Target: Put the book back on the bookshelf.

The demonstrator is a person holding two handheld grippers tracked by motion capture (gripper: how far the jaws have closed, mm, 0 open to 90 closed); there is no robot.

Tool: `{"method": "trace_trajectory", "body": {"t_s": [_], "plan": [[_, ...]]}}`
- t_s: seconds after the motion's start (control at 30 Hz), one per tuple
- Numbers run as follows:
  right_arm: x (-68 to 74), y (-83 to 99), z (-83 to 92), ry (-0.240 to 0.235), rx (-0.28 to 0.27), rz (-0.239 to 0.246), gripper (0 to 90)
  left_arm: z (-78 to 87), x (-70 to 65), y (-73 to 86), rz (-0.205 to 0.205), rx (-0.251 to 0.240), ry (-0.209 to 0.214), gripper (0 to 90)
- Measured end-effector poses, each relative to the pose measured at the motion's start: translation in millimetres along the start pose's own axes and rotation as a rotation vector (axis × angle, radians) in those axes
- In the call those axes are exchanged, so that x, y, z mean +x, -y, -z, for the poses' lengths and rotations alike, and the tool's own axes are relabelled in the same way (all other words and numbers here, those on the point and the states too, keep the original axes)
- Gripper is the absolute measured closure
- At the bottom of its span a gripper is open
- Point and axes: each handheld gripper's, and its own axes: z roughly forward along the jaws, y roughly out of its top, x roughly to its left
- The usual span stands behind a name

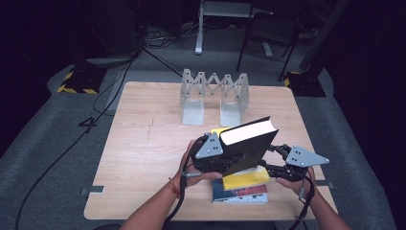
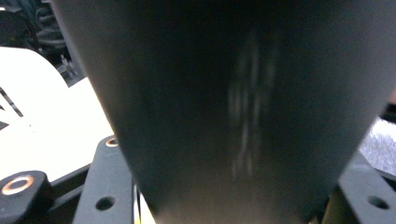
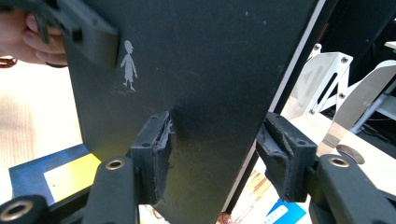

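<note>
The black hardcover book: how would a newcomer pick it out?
On the light wooden table, look at the near edge, before the folding metal book rack. The black hardcover book is tilted up above a flat stack; it alone is raised, cream page edges showing.

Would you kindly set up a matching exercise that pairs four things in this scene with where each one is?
Things:
1. thick black hardcover book
2. silver metal folding book rack
3. yellow-covered book
4. light wooden table

Places:
A. standing at the table's far edge
B. lifted and tilted between both tongs
C. under everything, on the grey carpet
D. lying on the stack at the table's near edge

Pairs: 1-B, 2-A, 3-D, 4-C
</note>
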Motion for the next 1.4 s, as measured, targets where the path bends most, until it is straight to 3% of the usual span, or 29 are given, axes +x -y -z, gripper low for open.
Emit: {"method": "trace_trajectory", "body": {"t_s": [0.4, 0.63, 0.77, 1.13, 1.4], "plan": [[0.2, 2.0, 1.7, -0.01, 0.009, 0.008, 46.9, 6.7, 0.6, -21.1, -0.006, -0.078, -0.015, 46.6], [-3.0, 5.5, 3.6, -0.002, 0.025, 0.005, 42.0, 8.6, 0.6, -34.1, -0.02, -0.076, -0.007, 47.6], [-11.6, 14.8, 8.3, 0.006, 0.091, -0.007, 36.4, 8.3, 0.8, -35.5, -0.012, -0.069, -0.009, 48.6], [-37.9, 50.5, 20.3, 0.072, 0.254, -0.104, 35.9, 8.5, 0.4, -36.0, 0.019, -0.075, -0.039, 50.8], [-49.7, 61.8, 21.2, 0.093, 0.285, -0.17, 35.9, 9.5, 3.7, -45.9, 0.034, -0.054, -0.112, 51.7]]}}
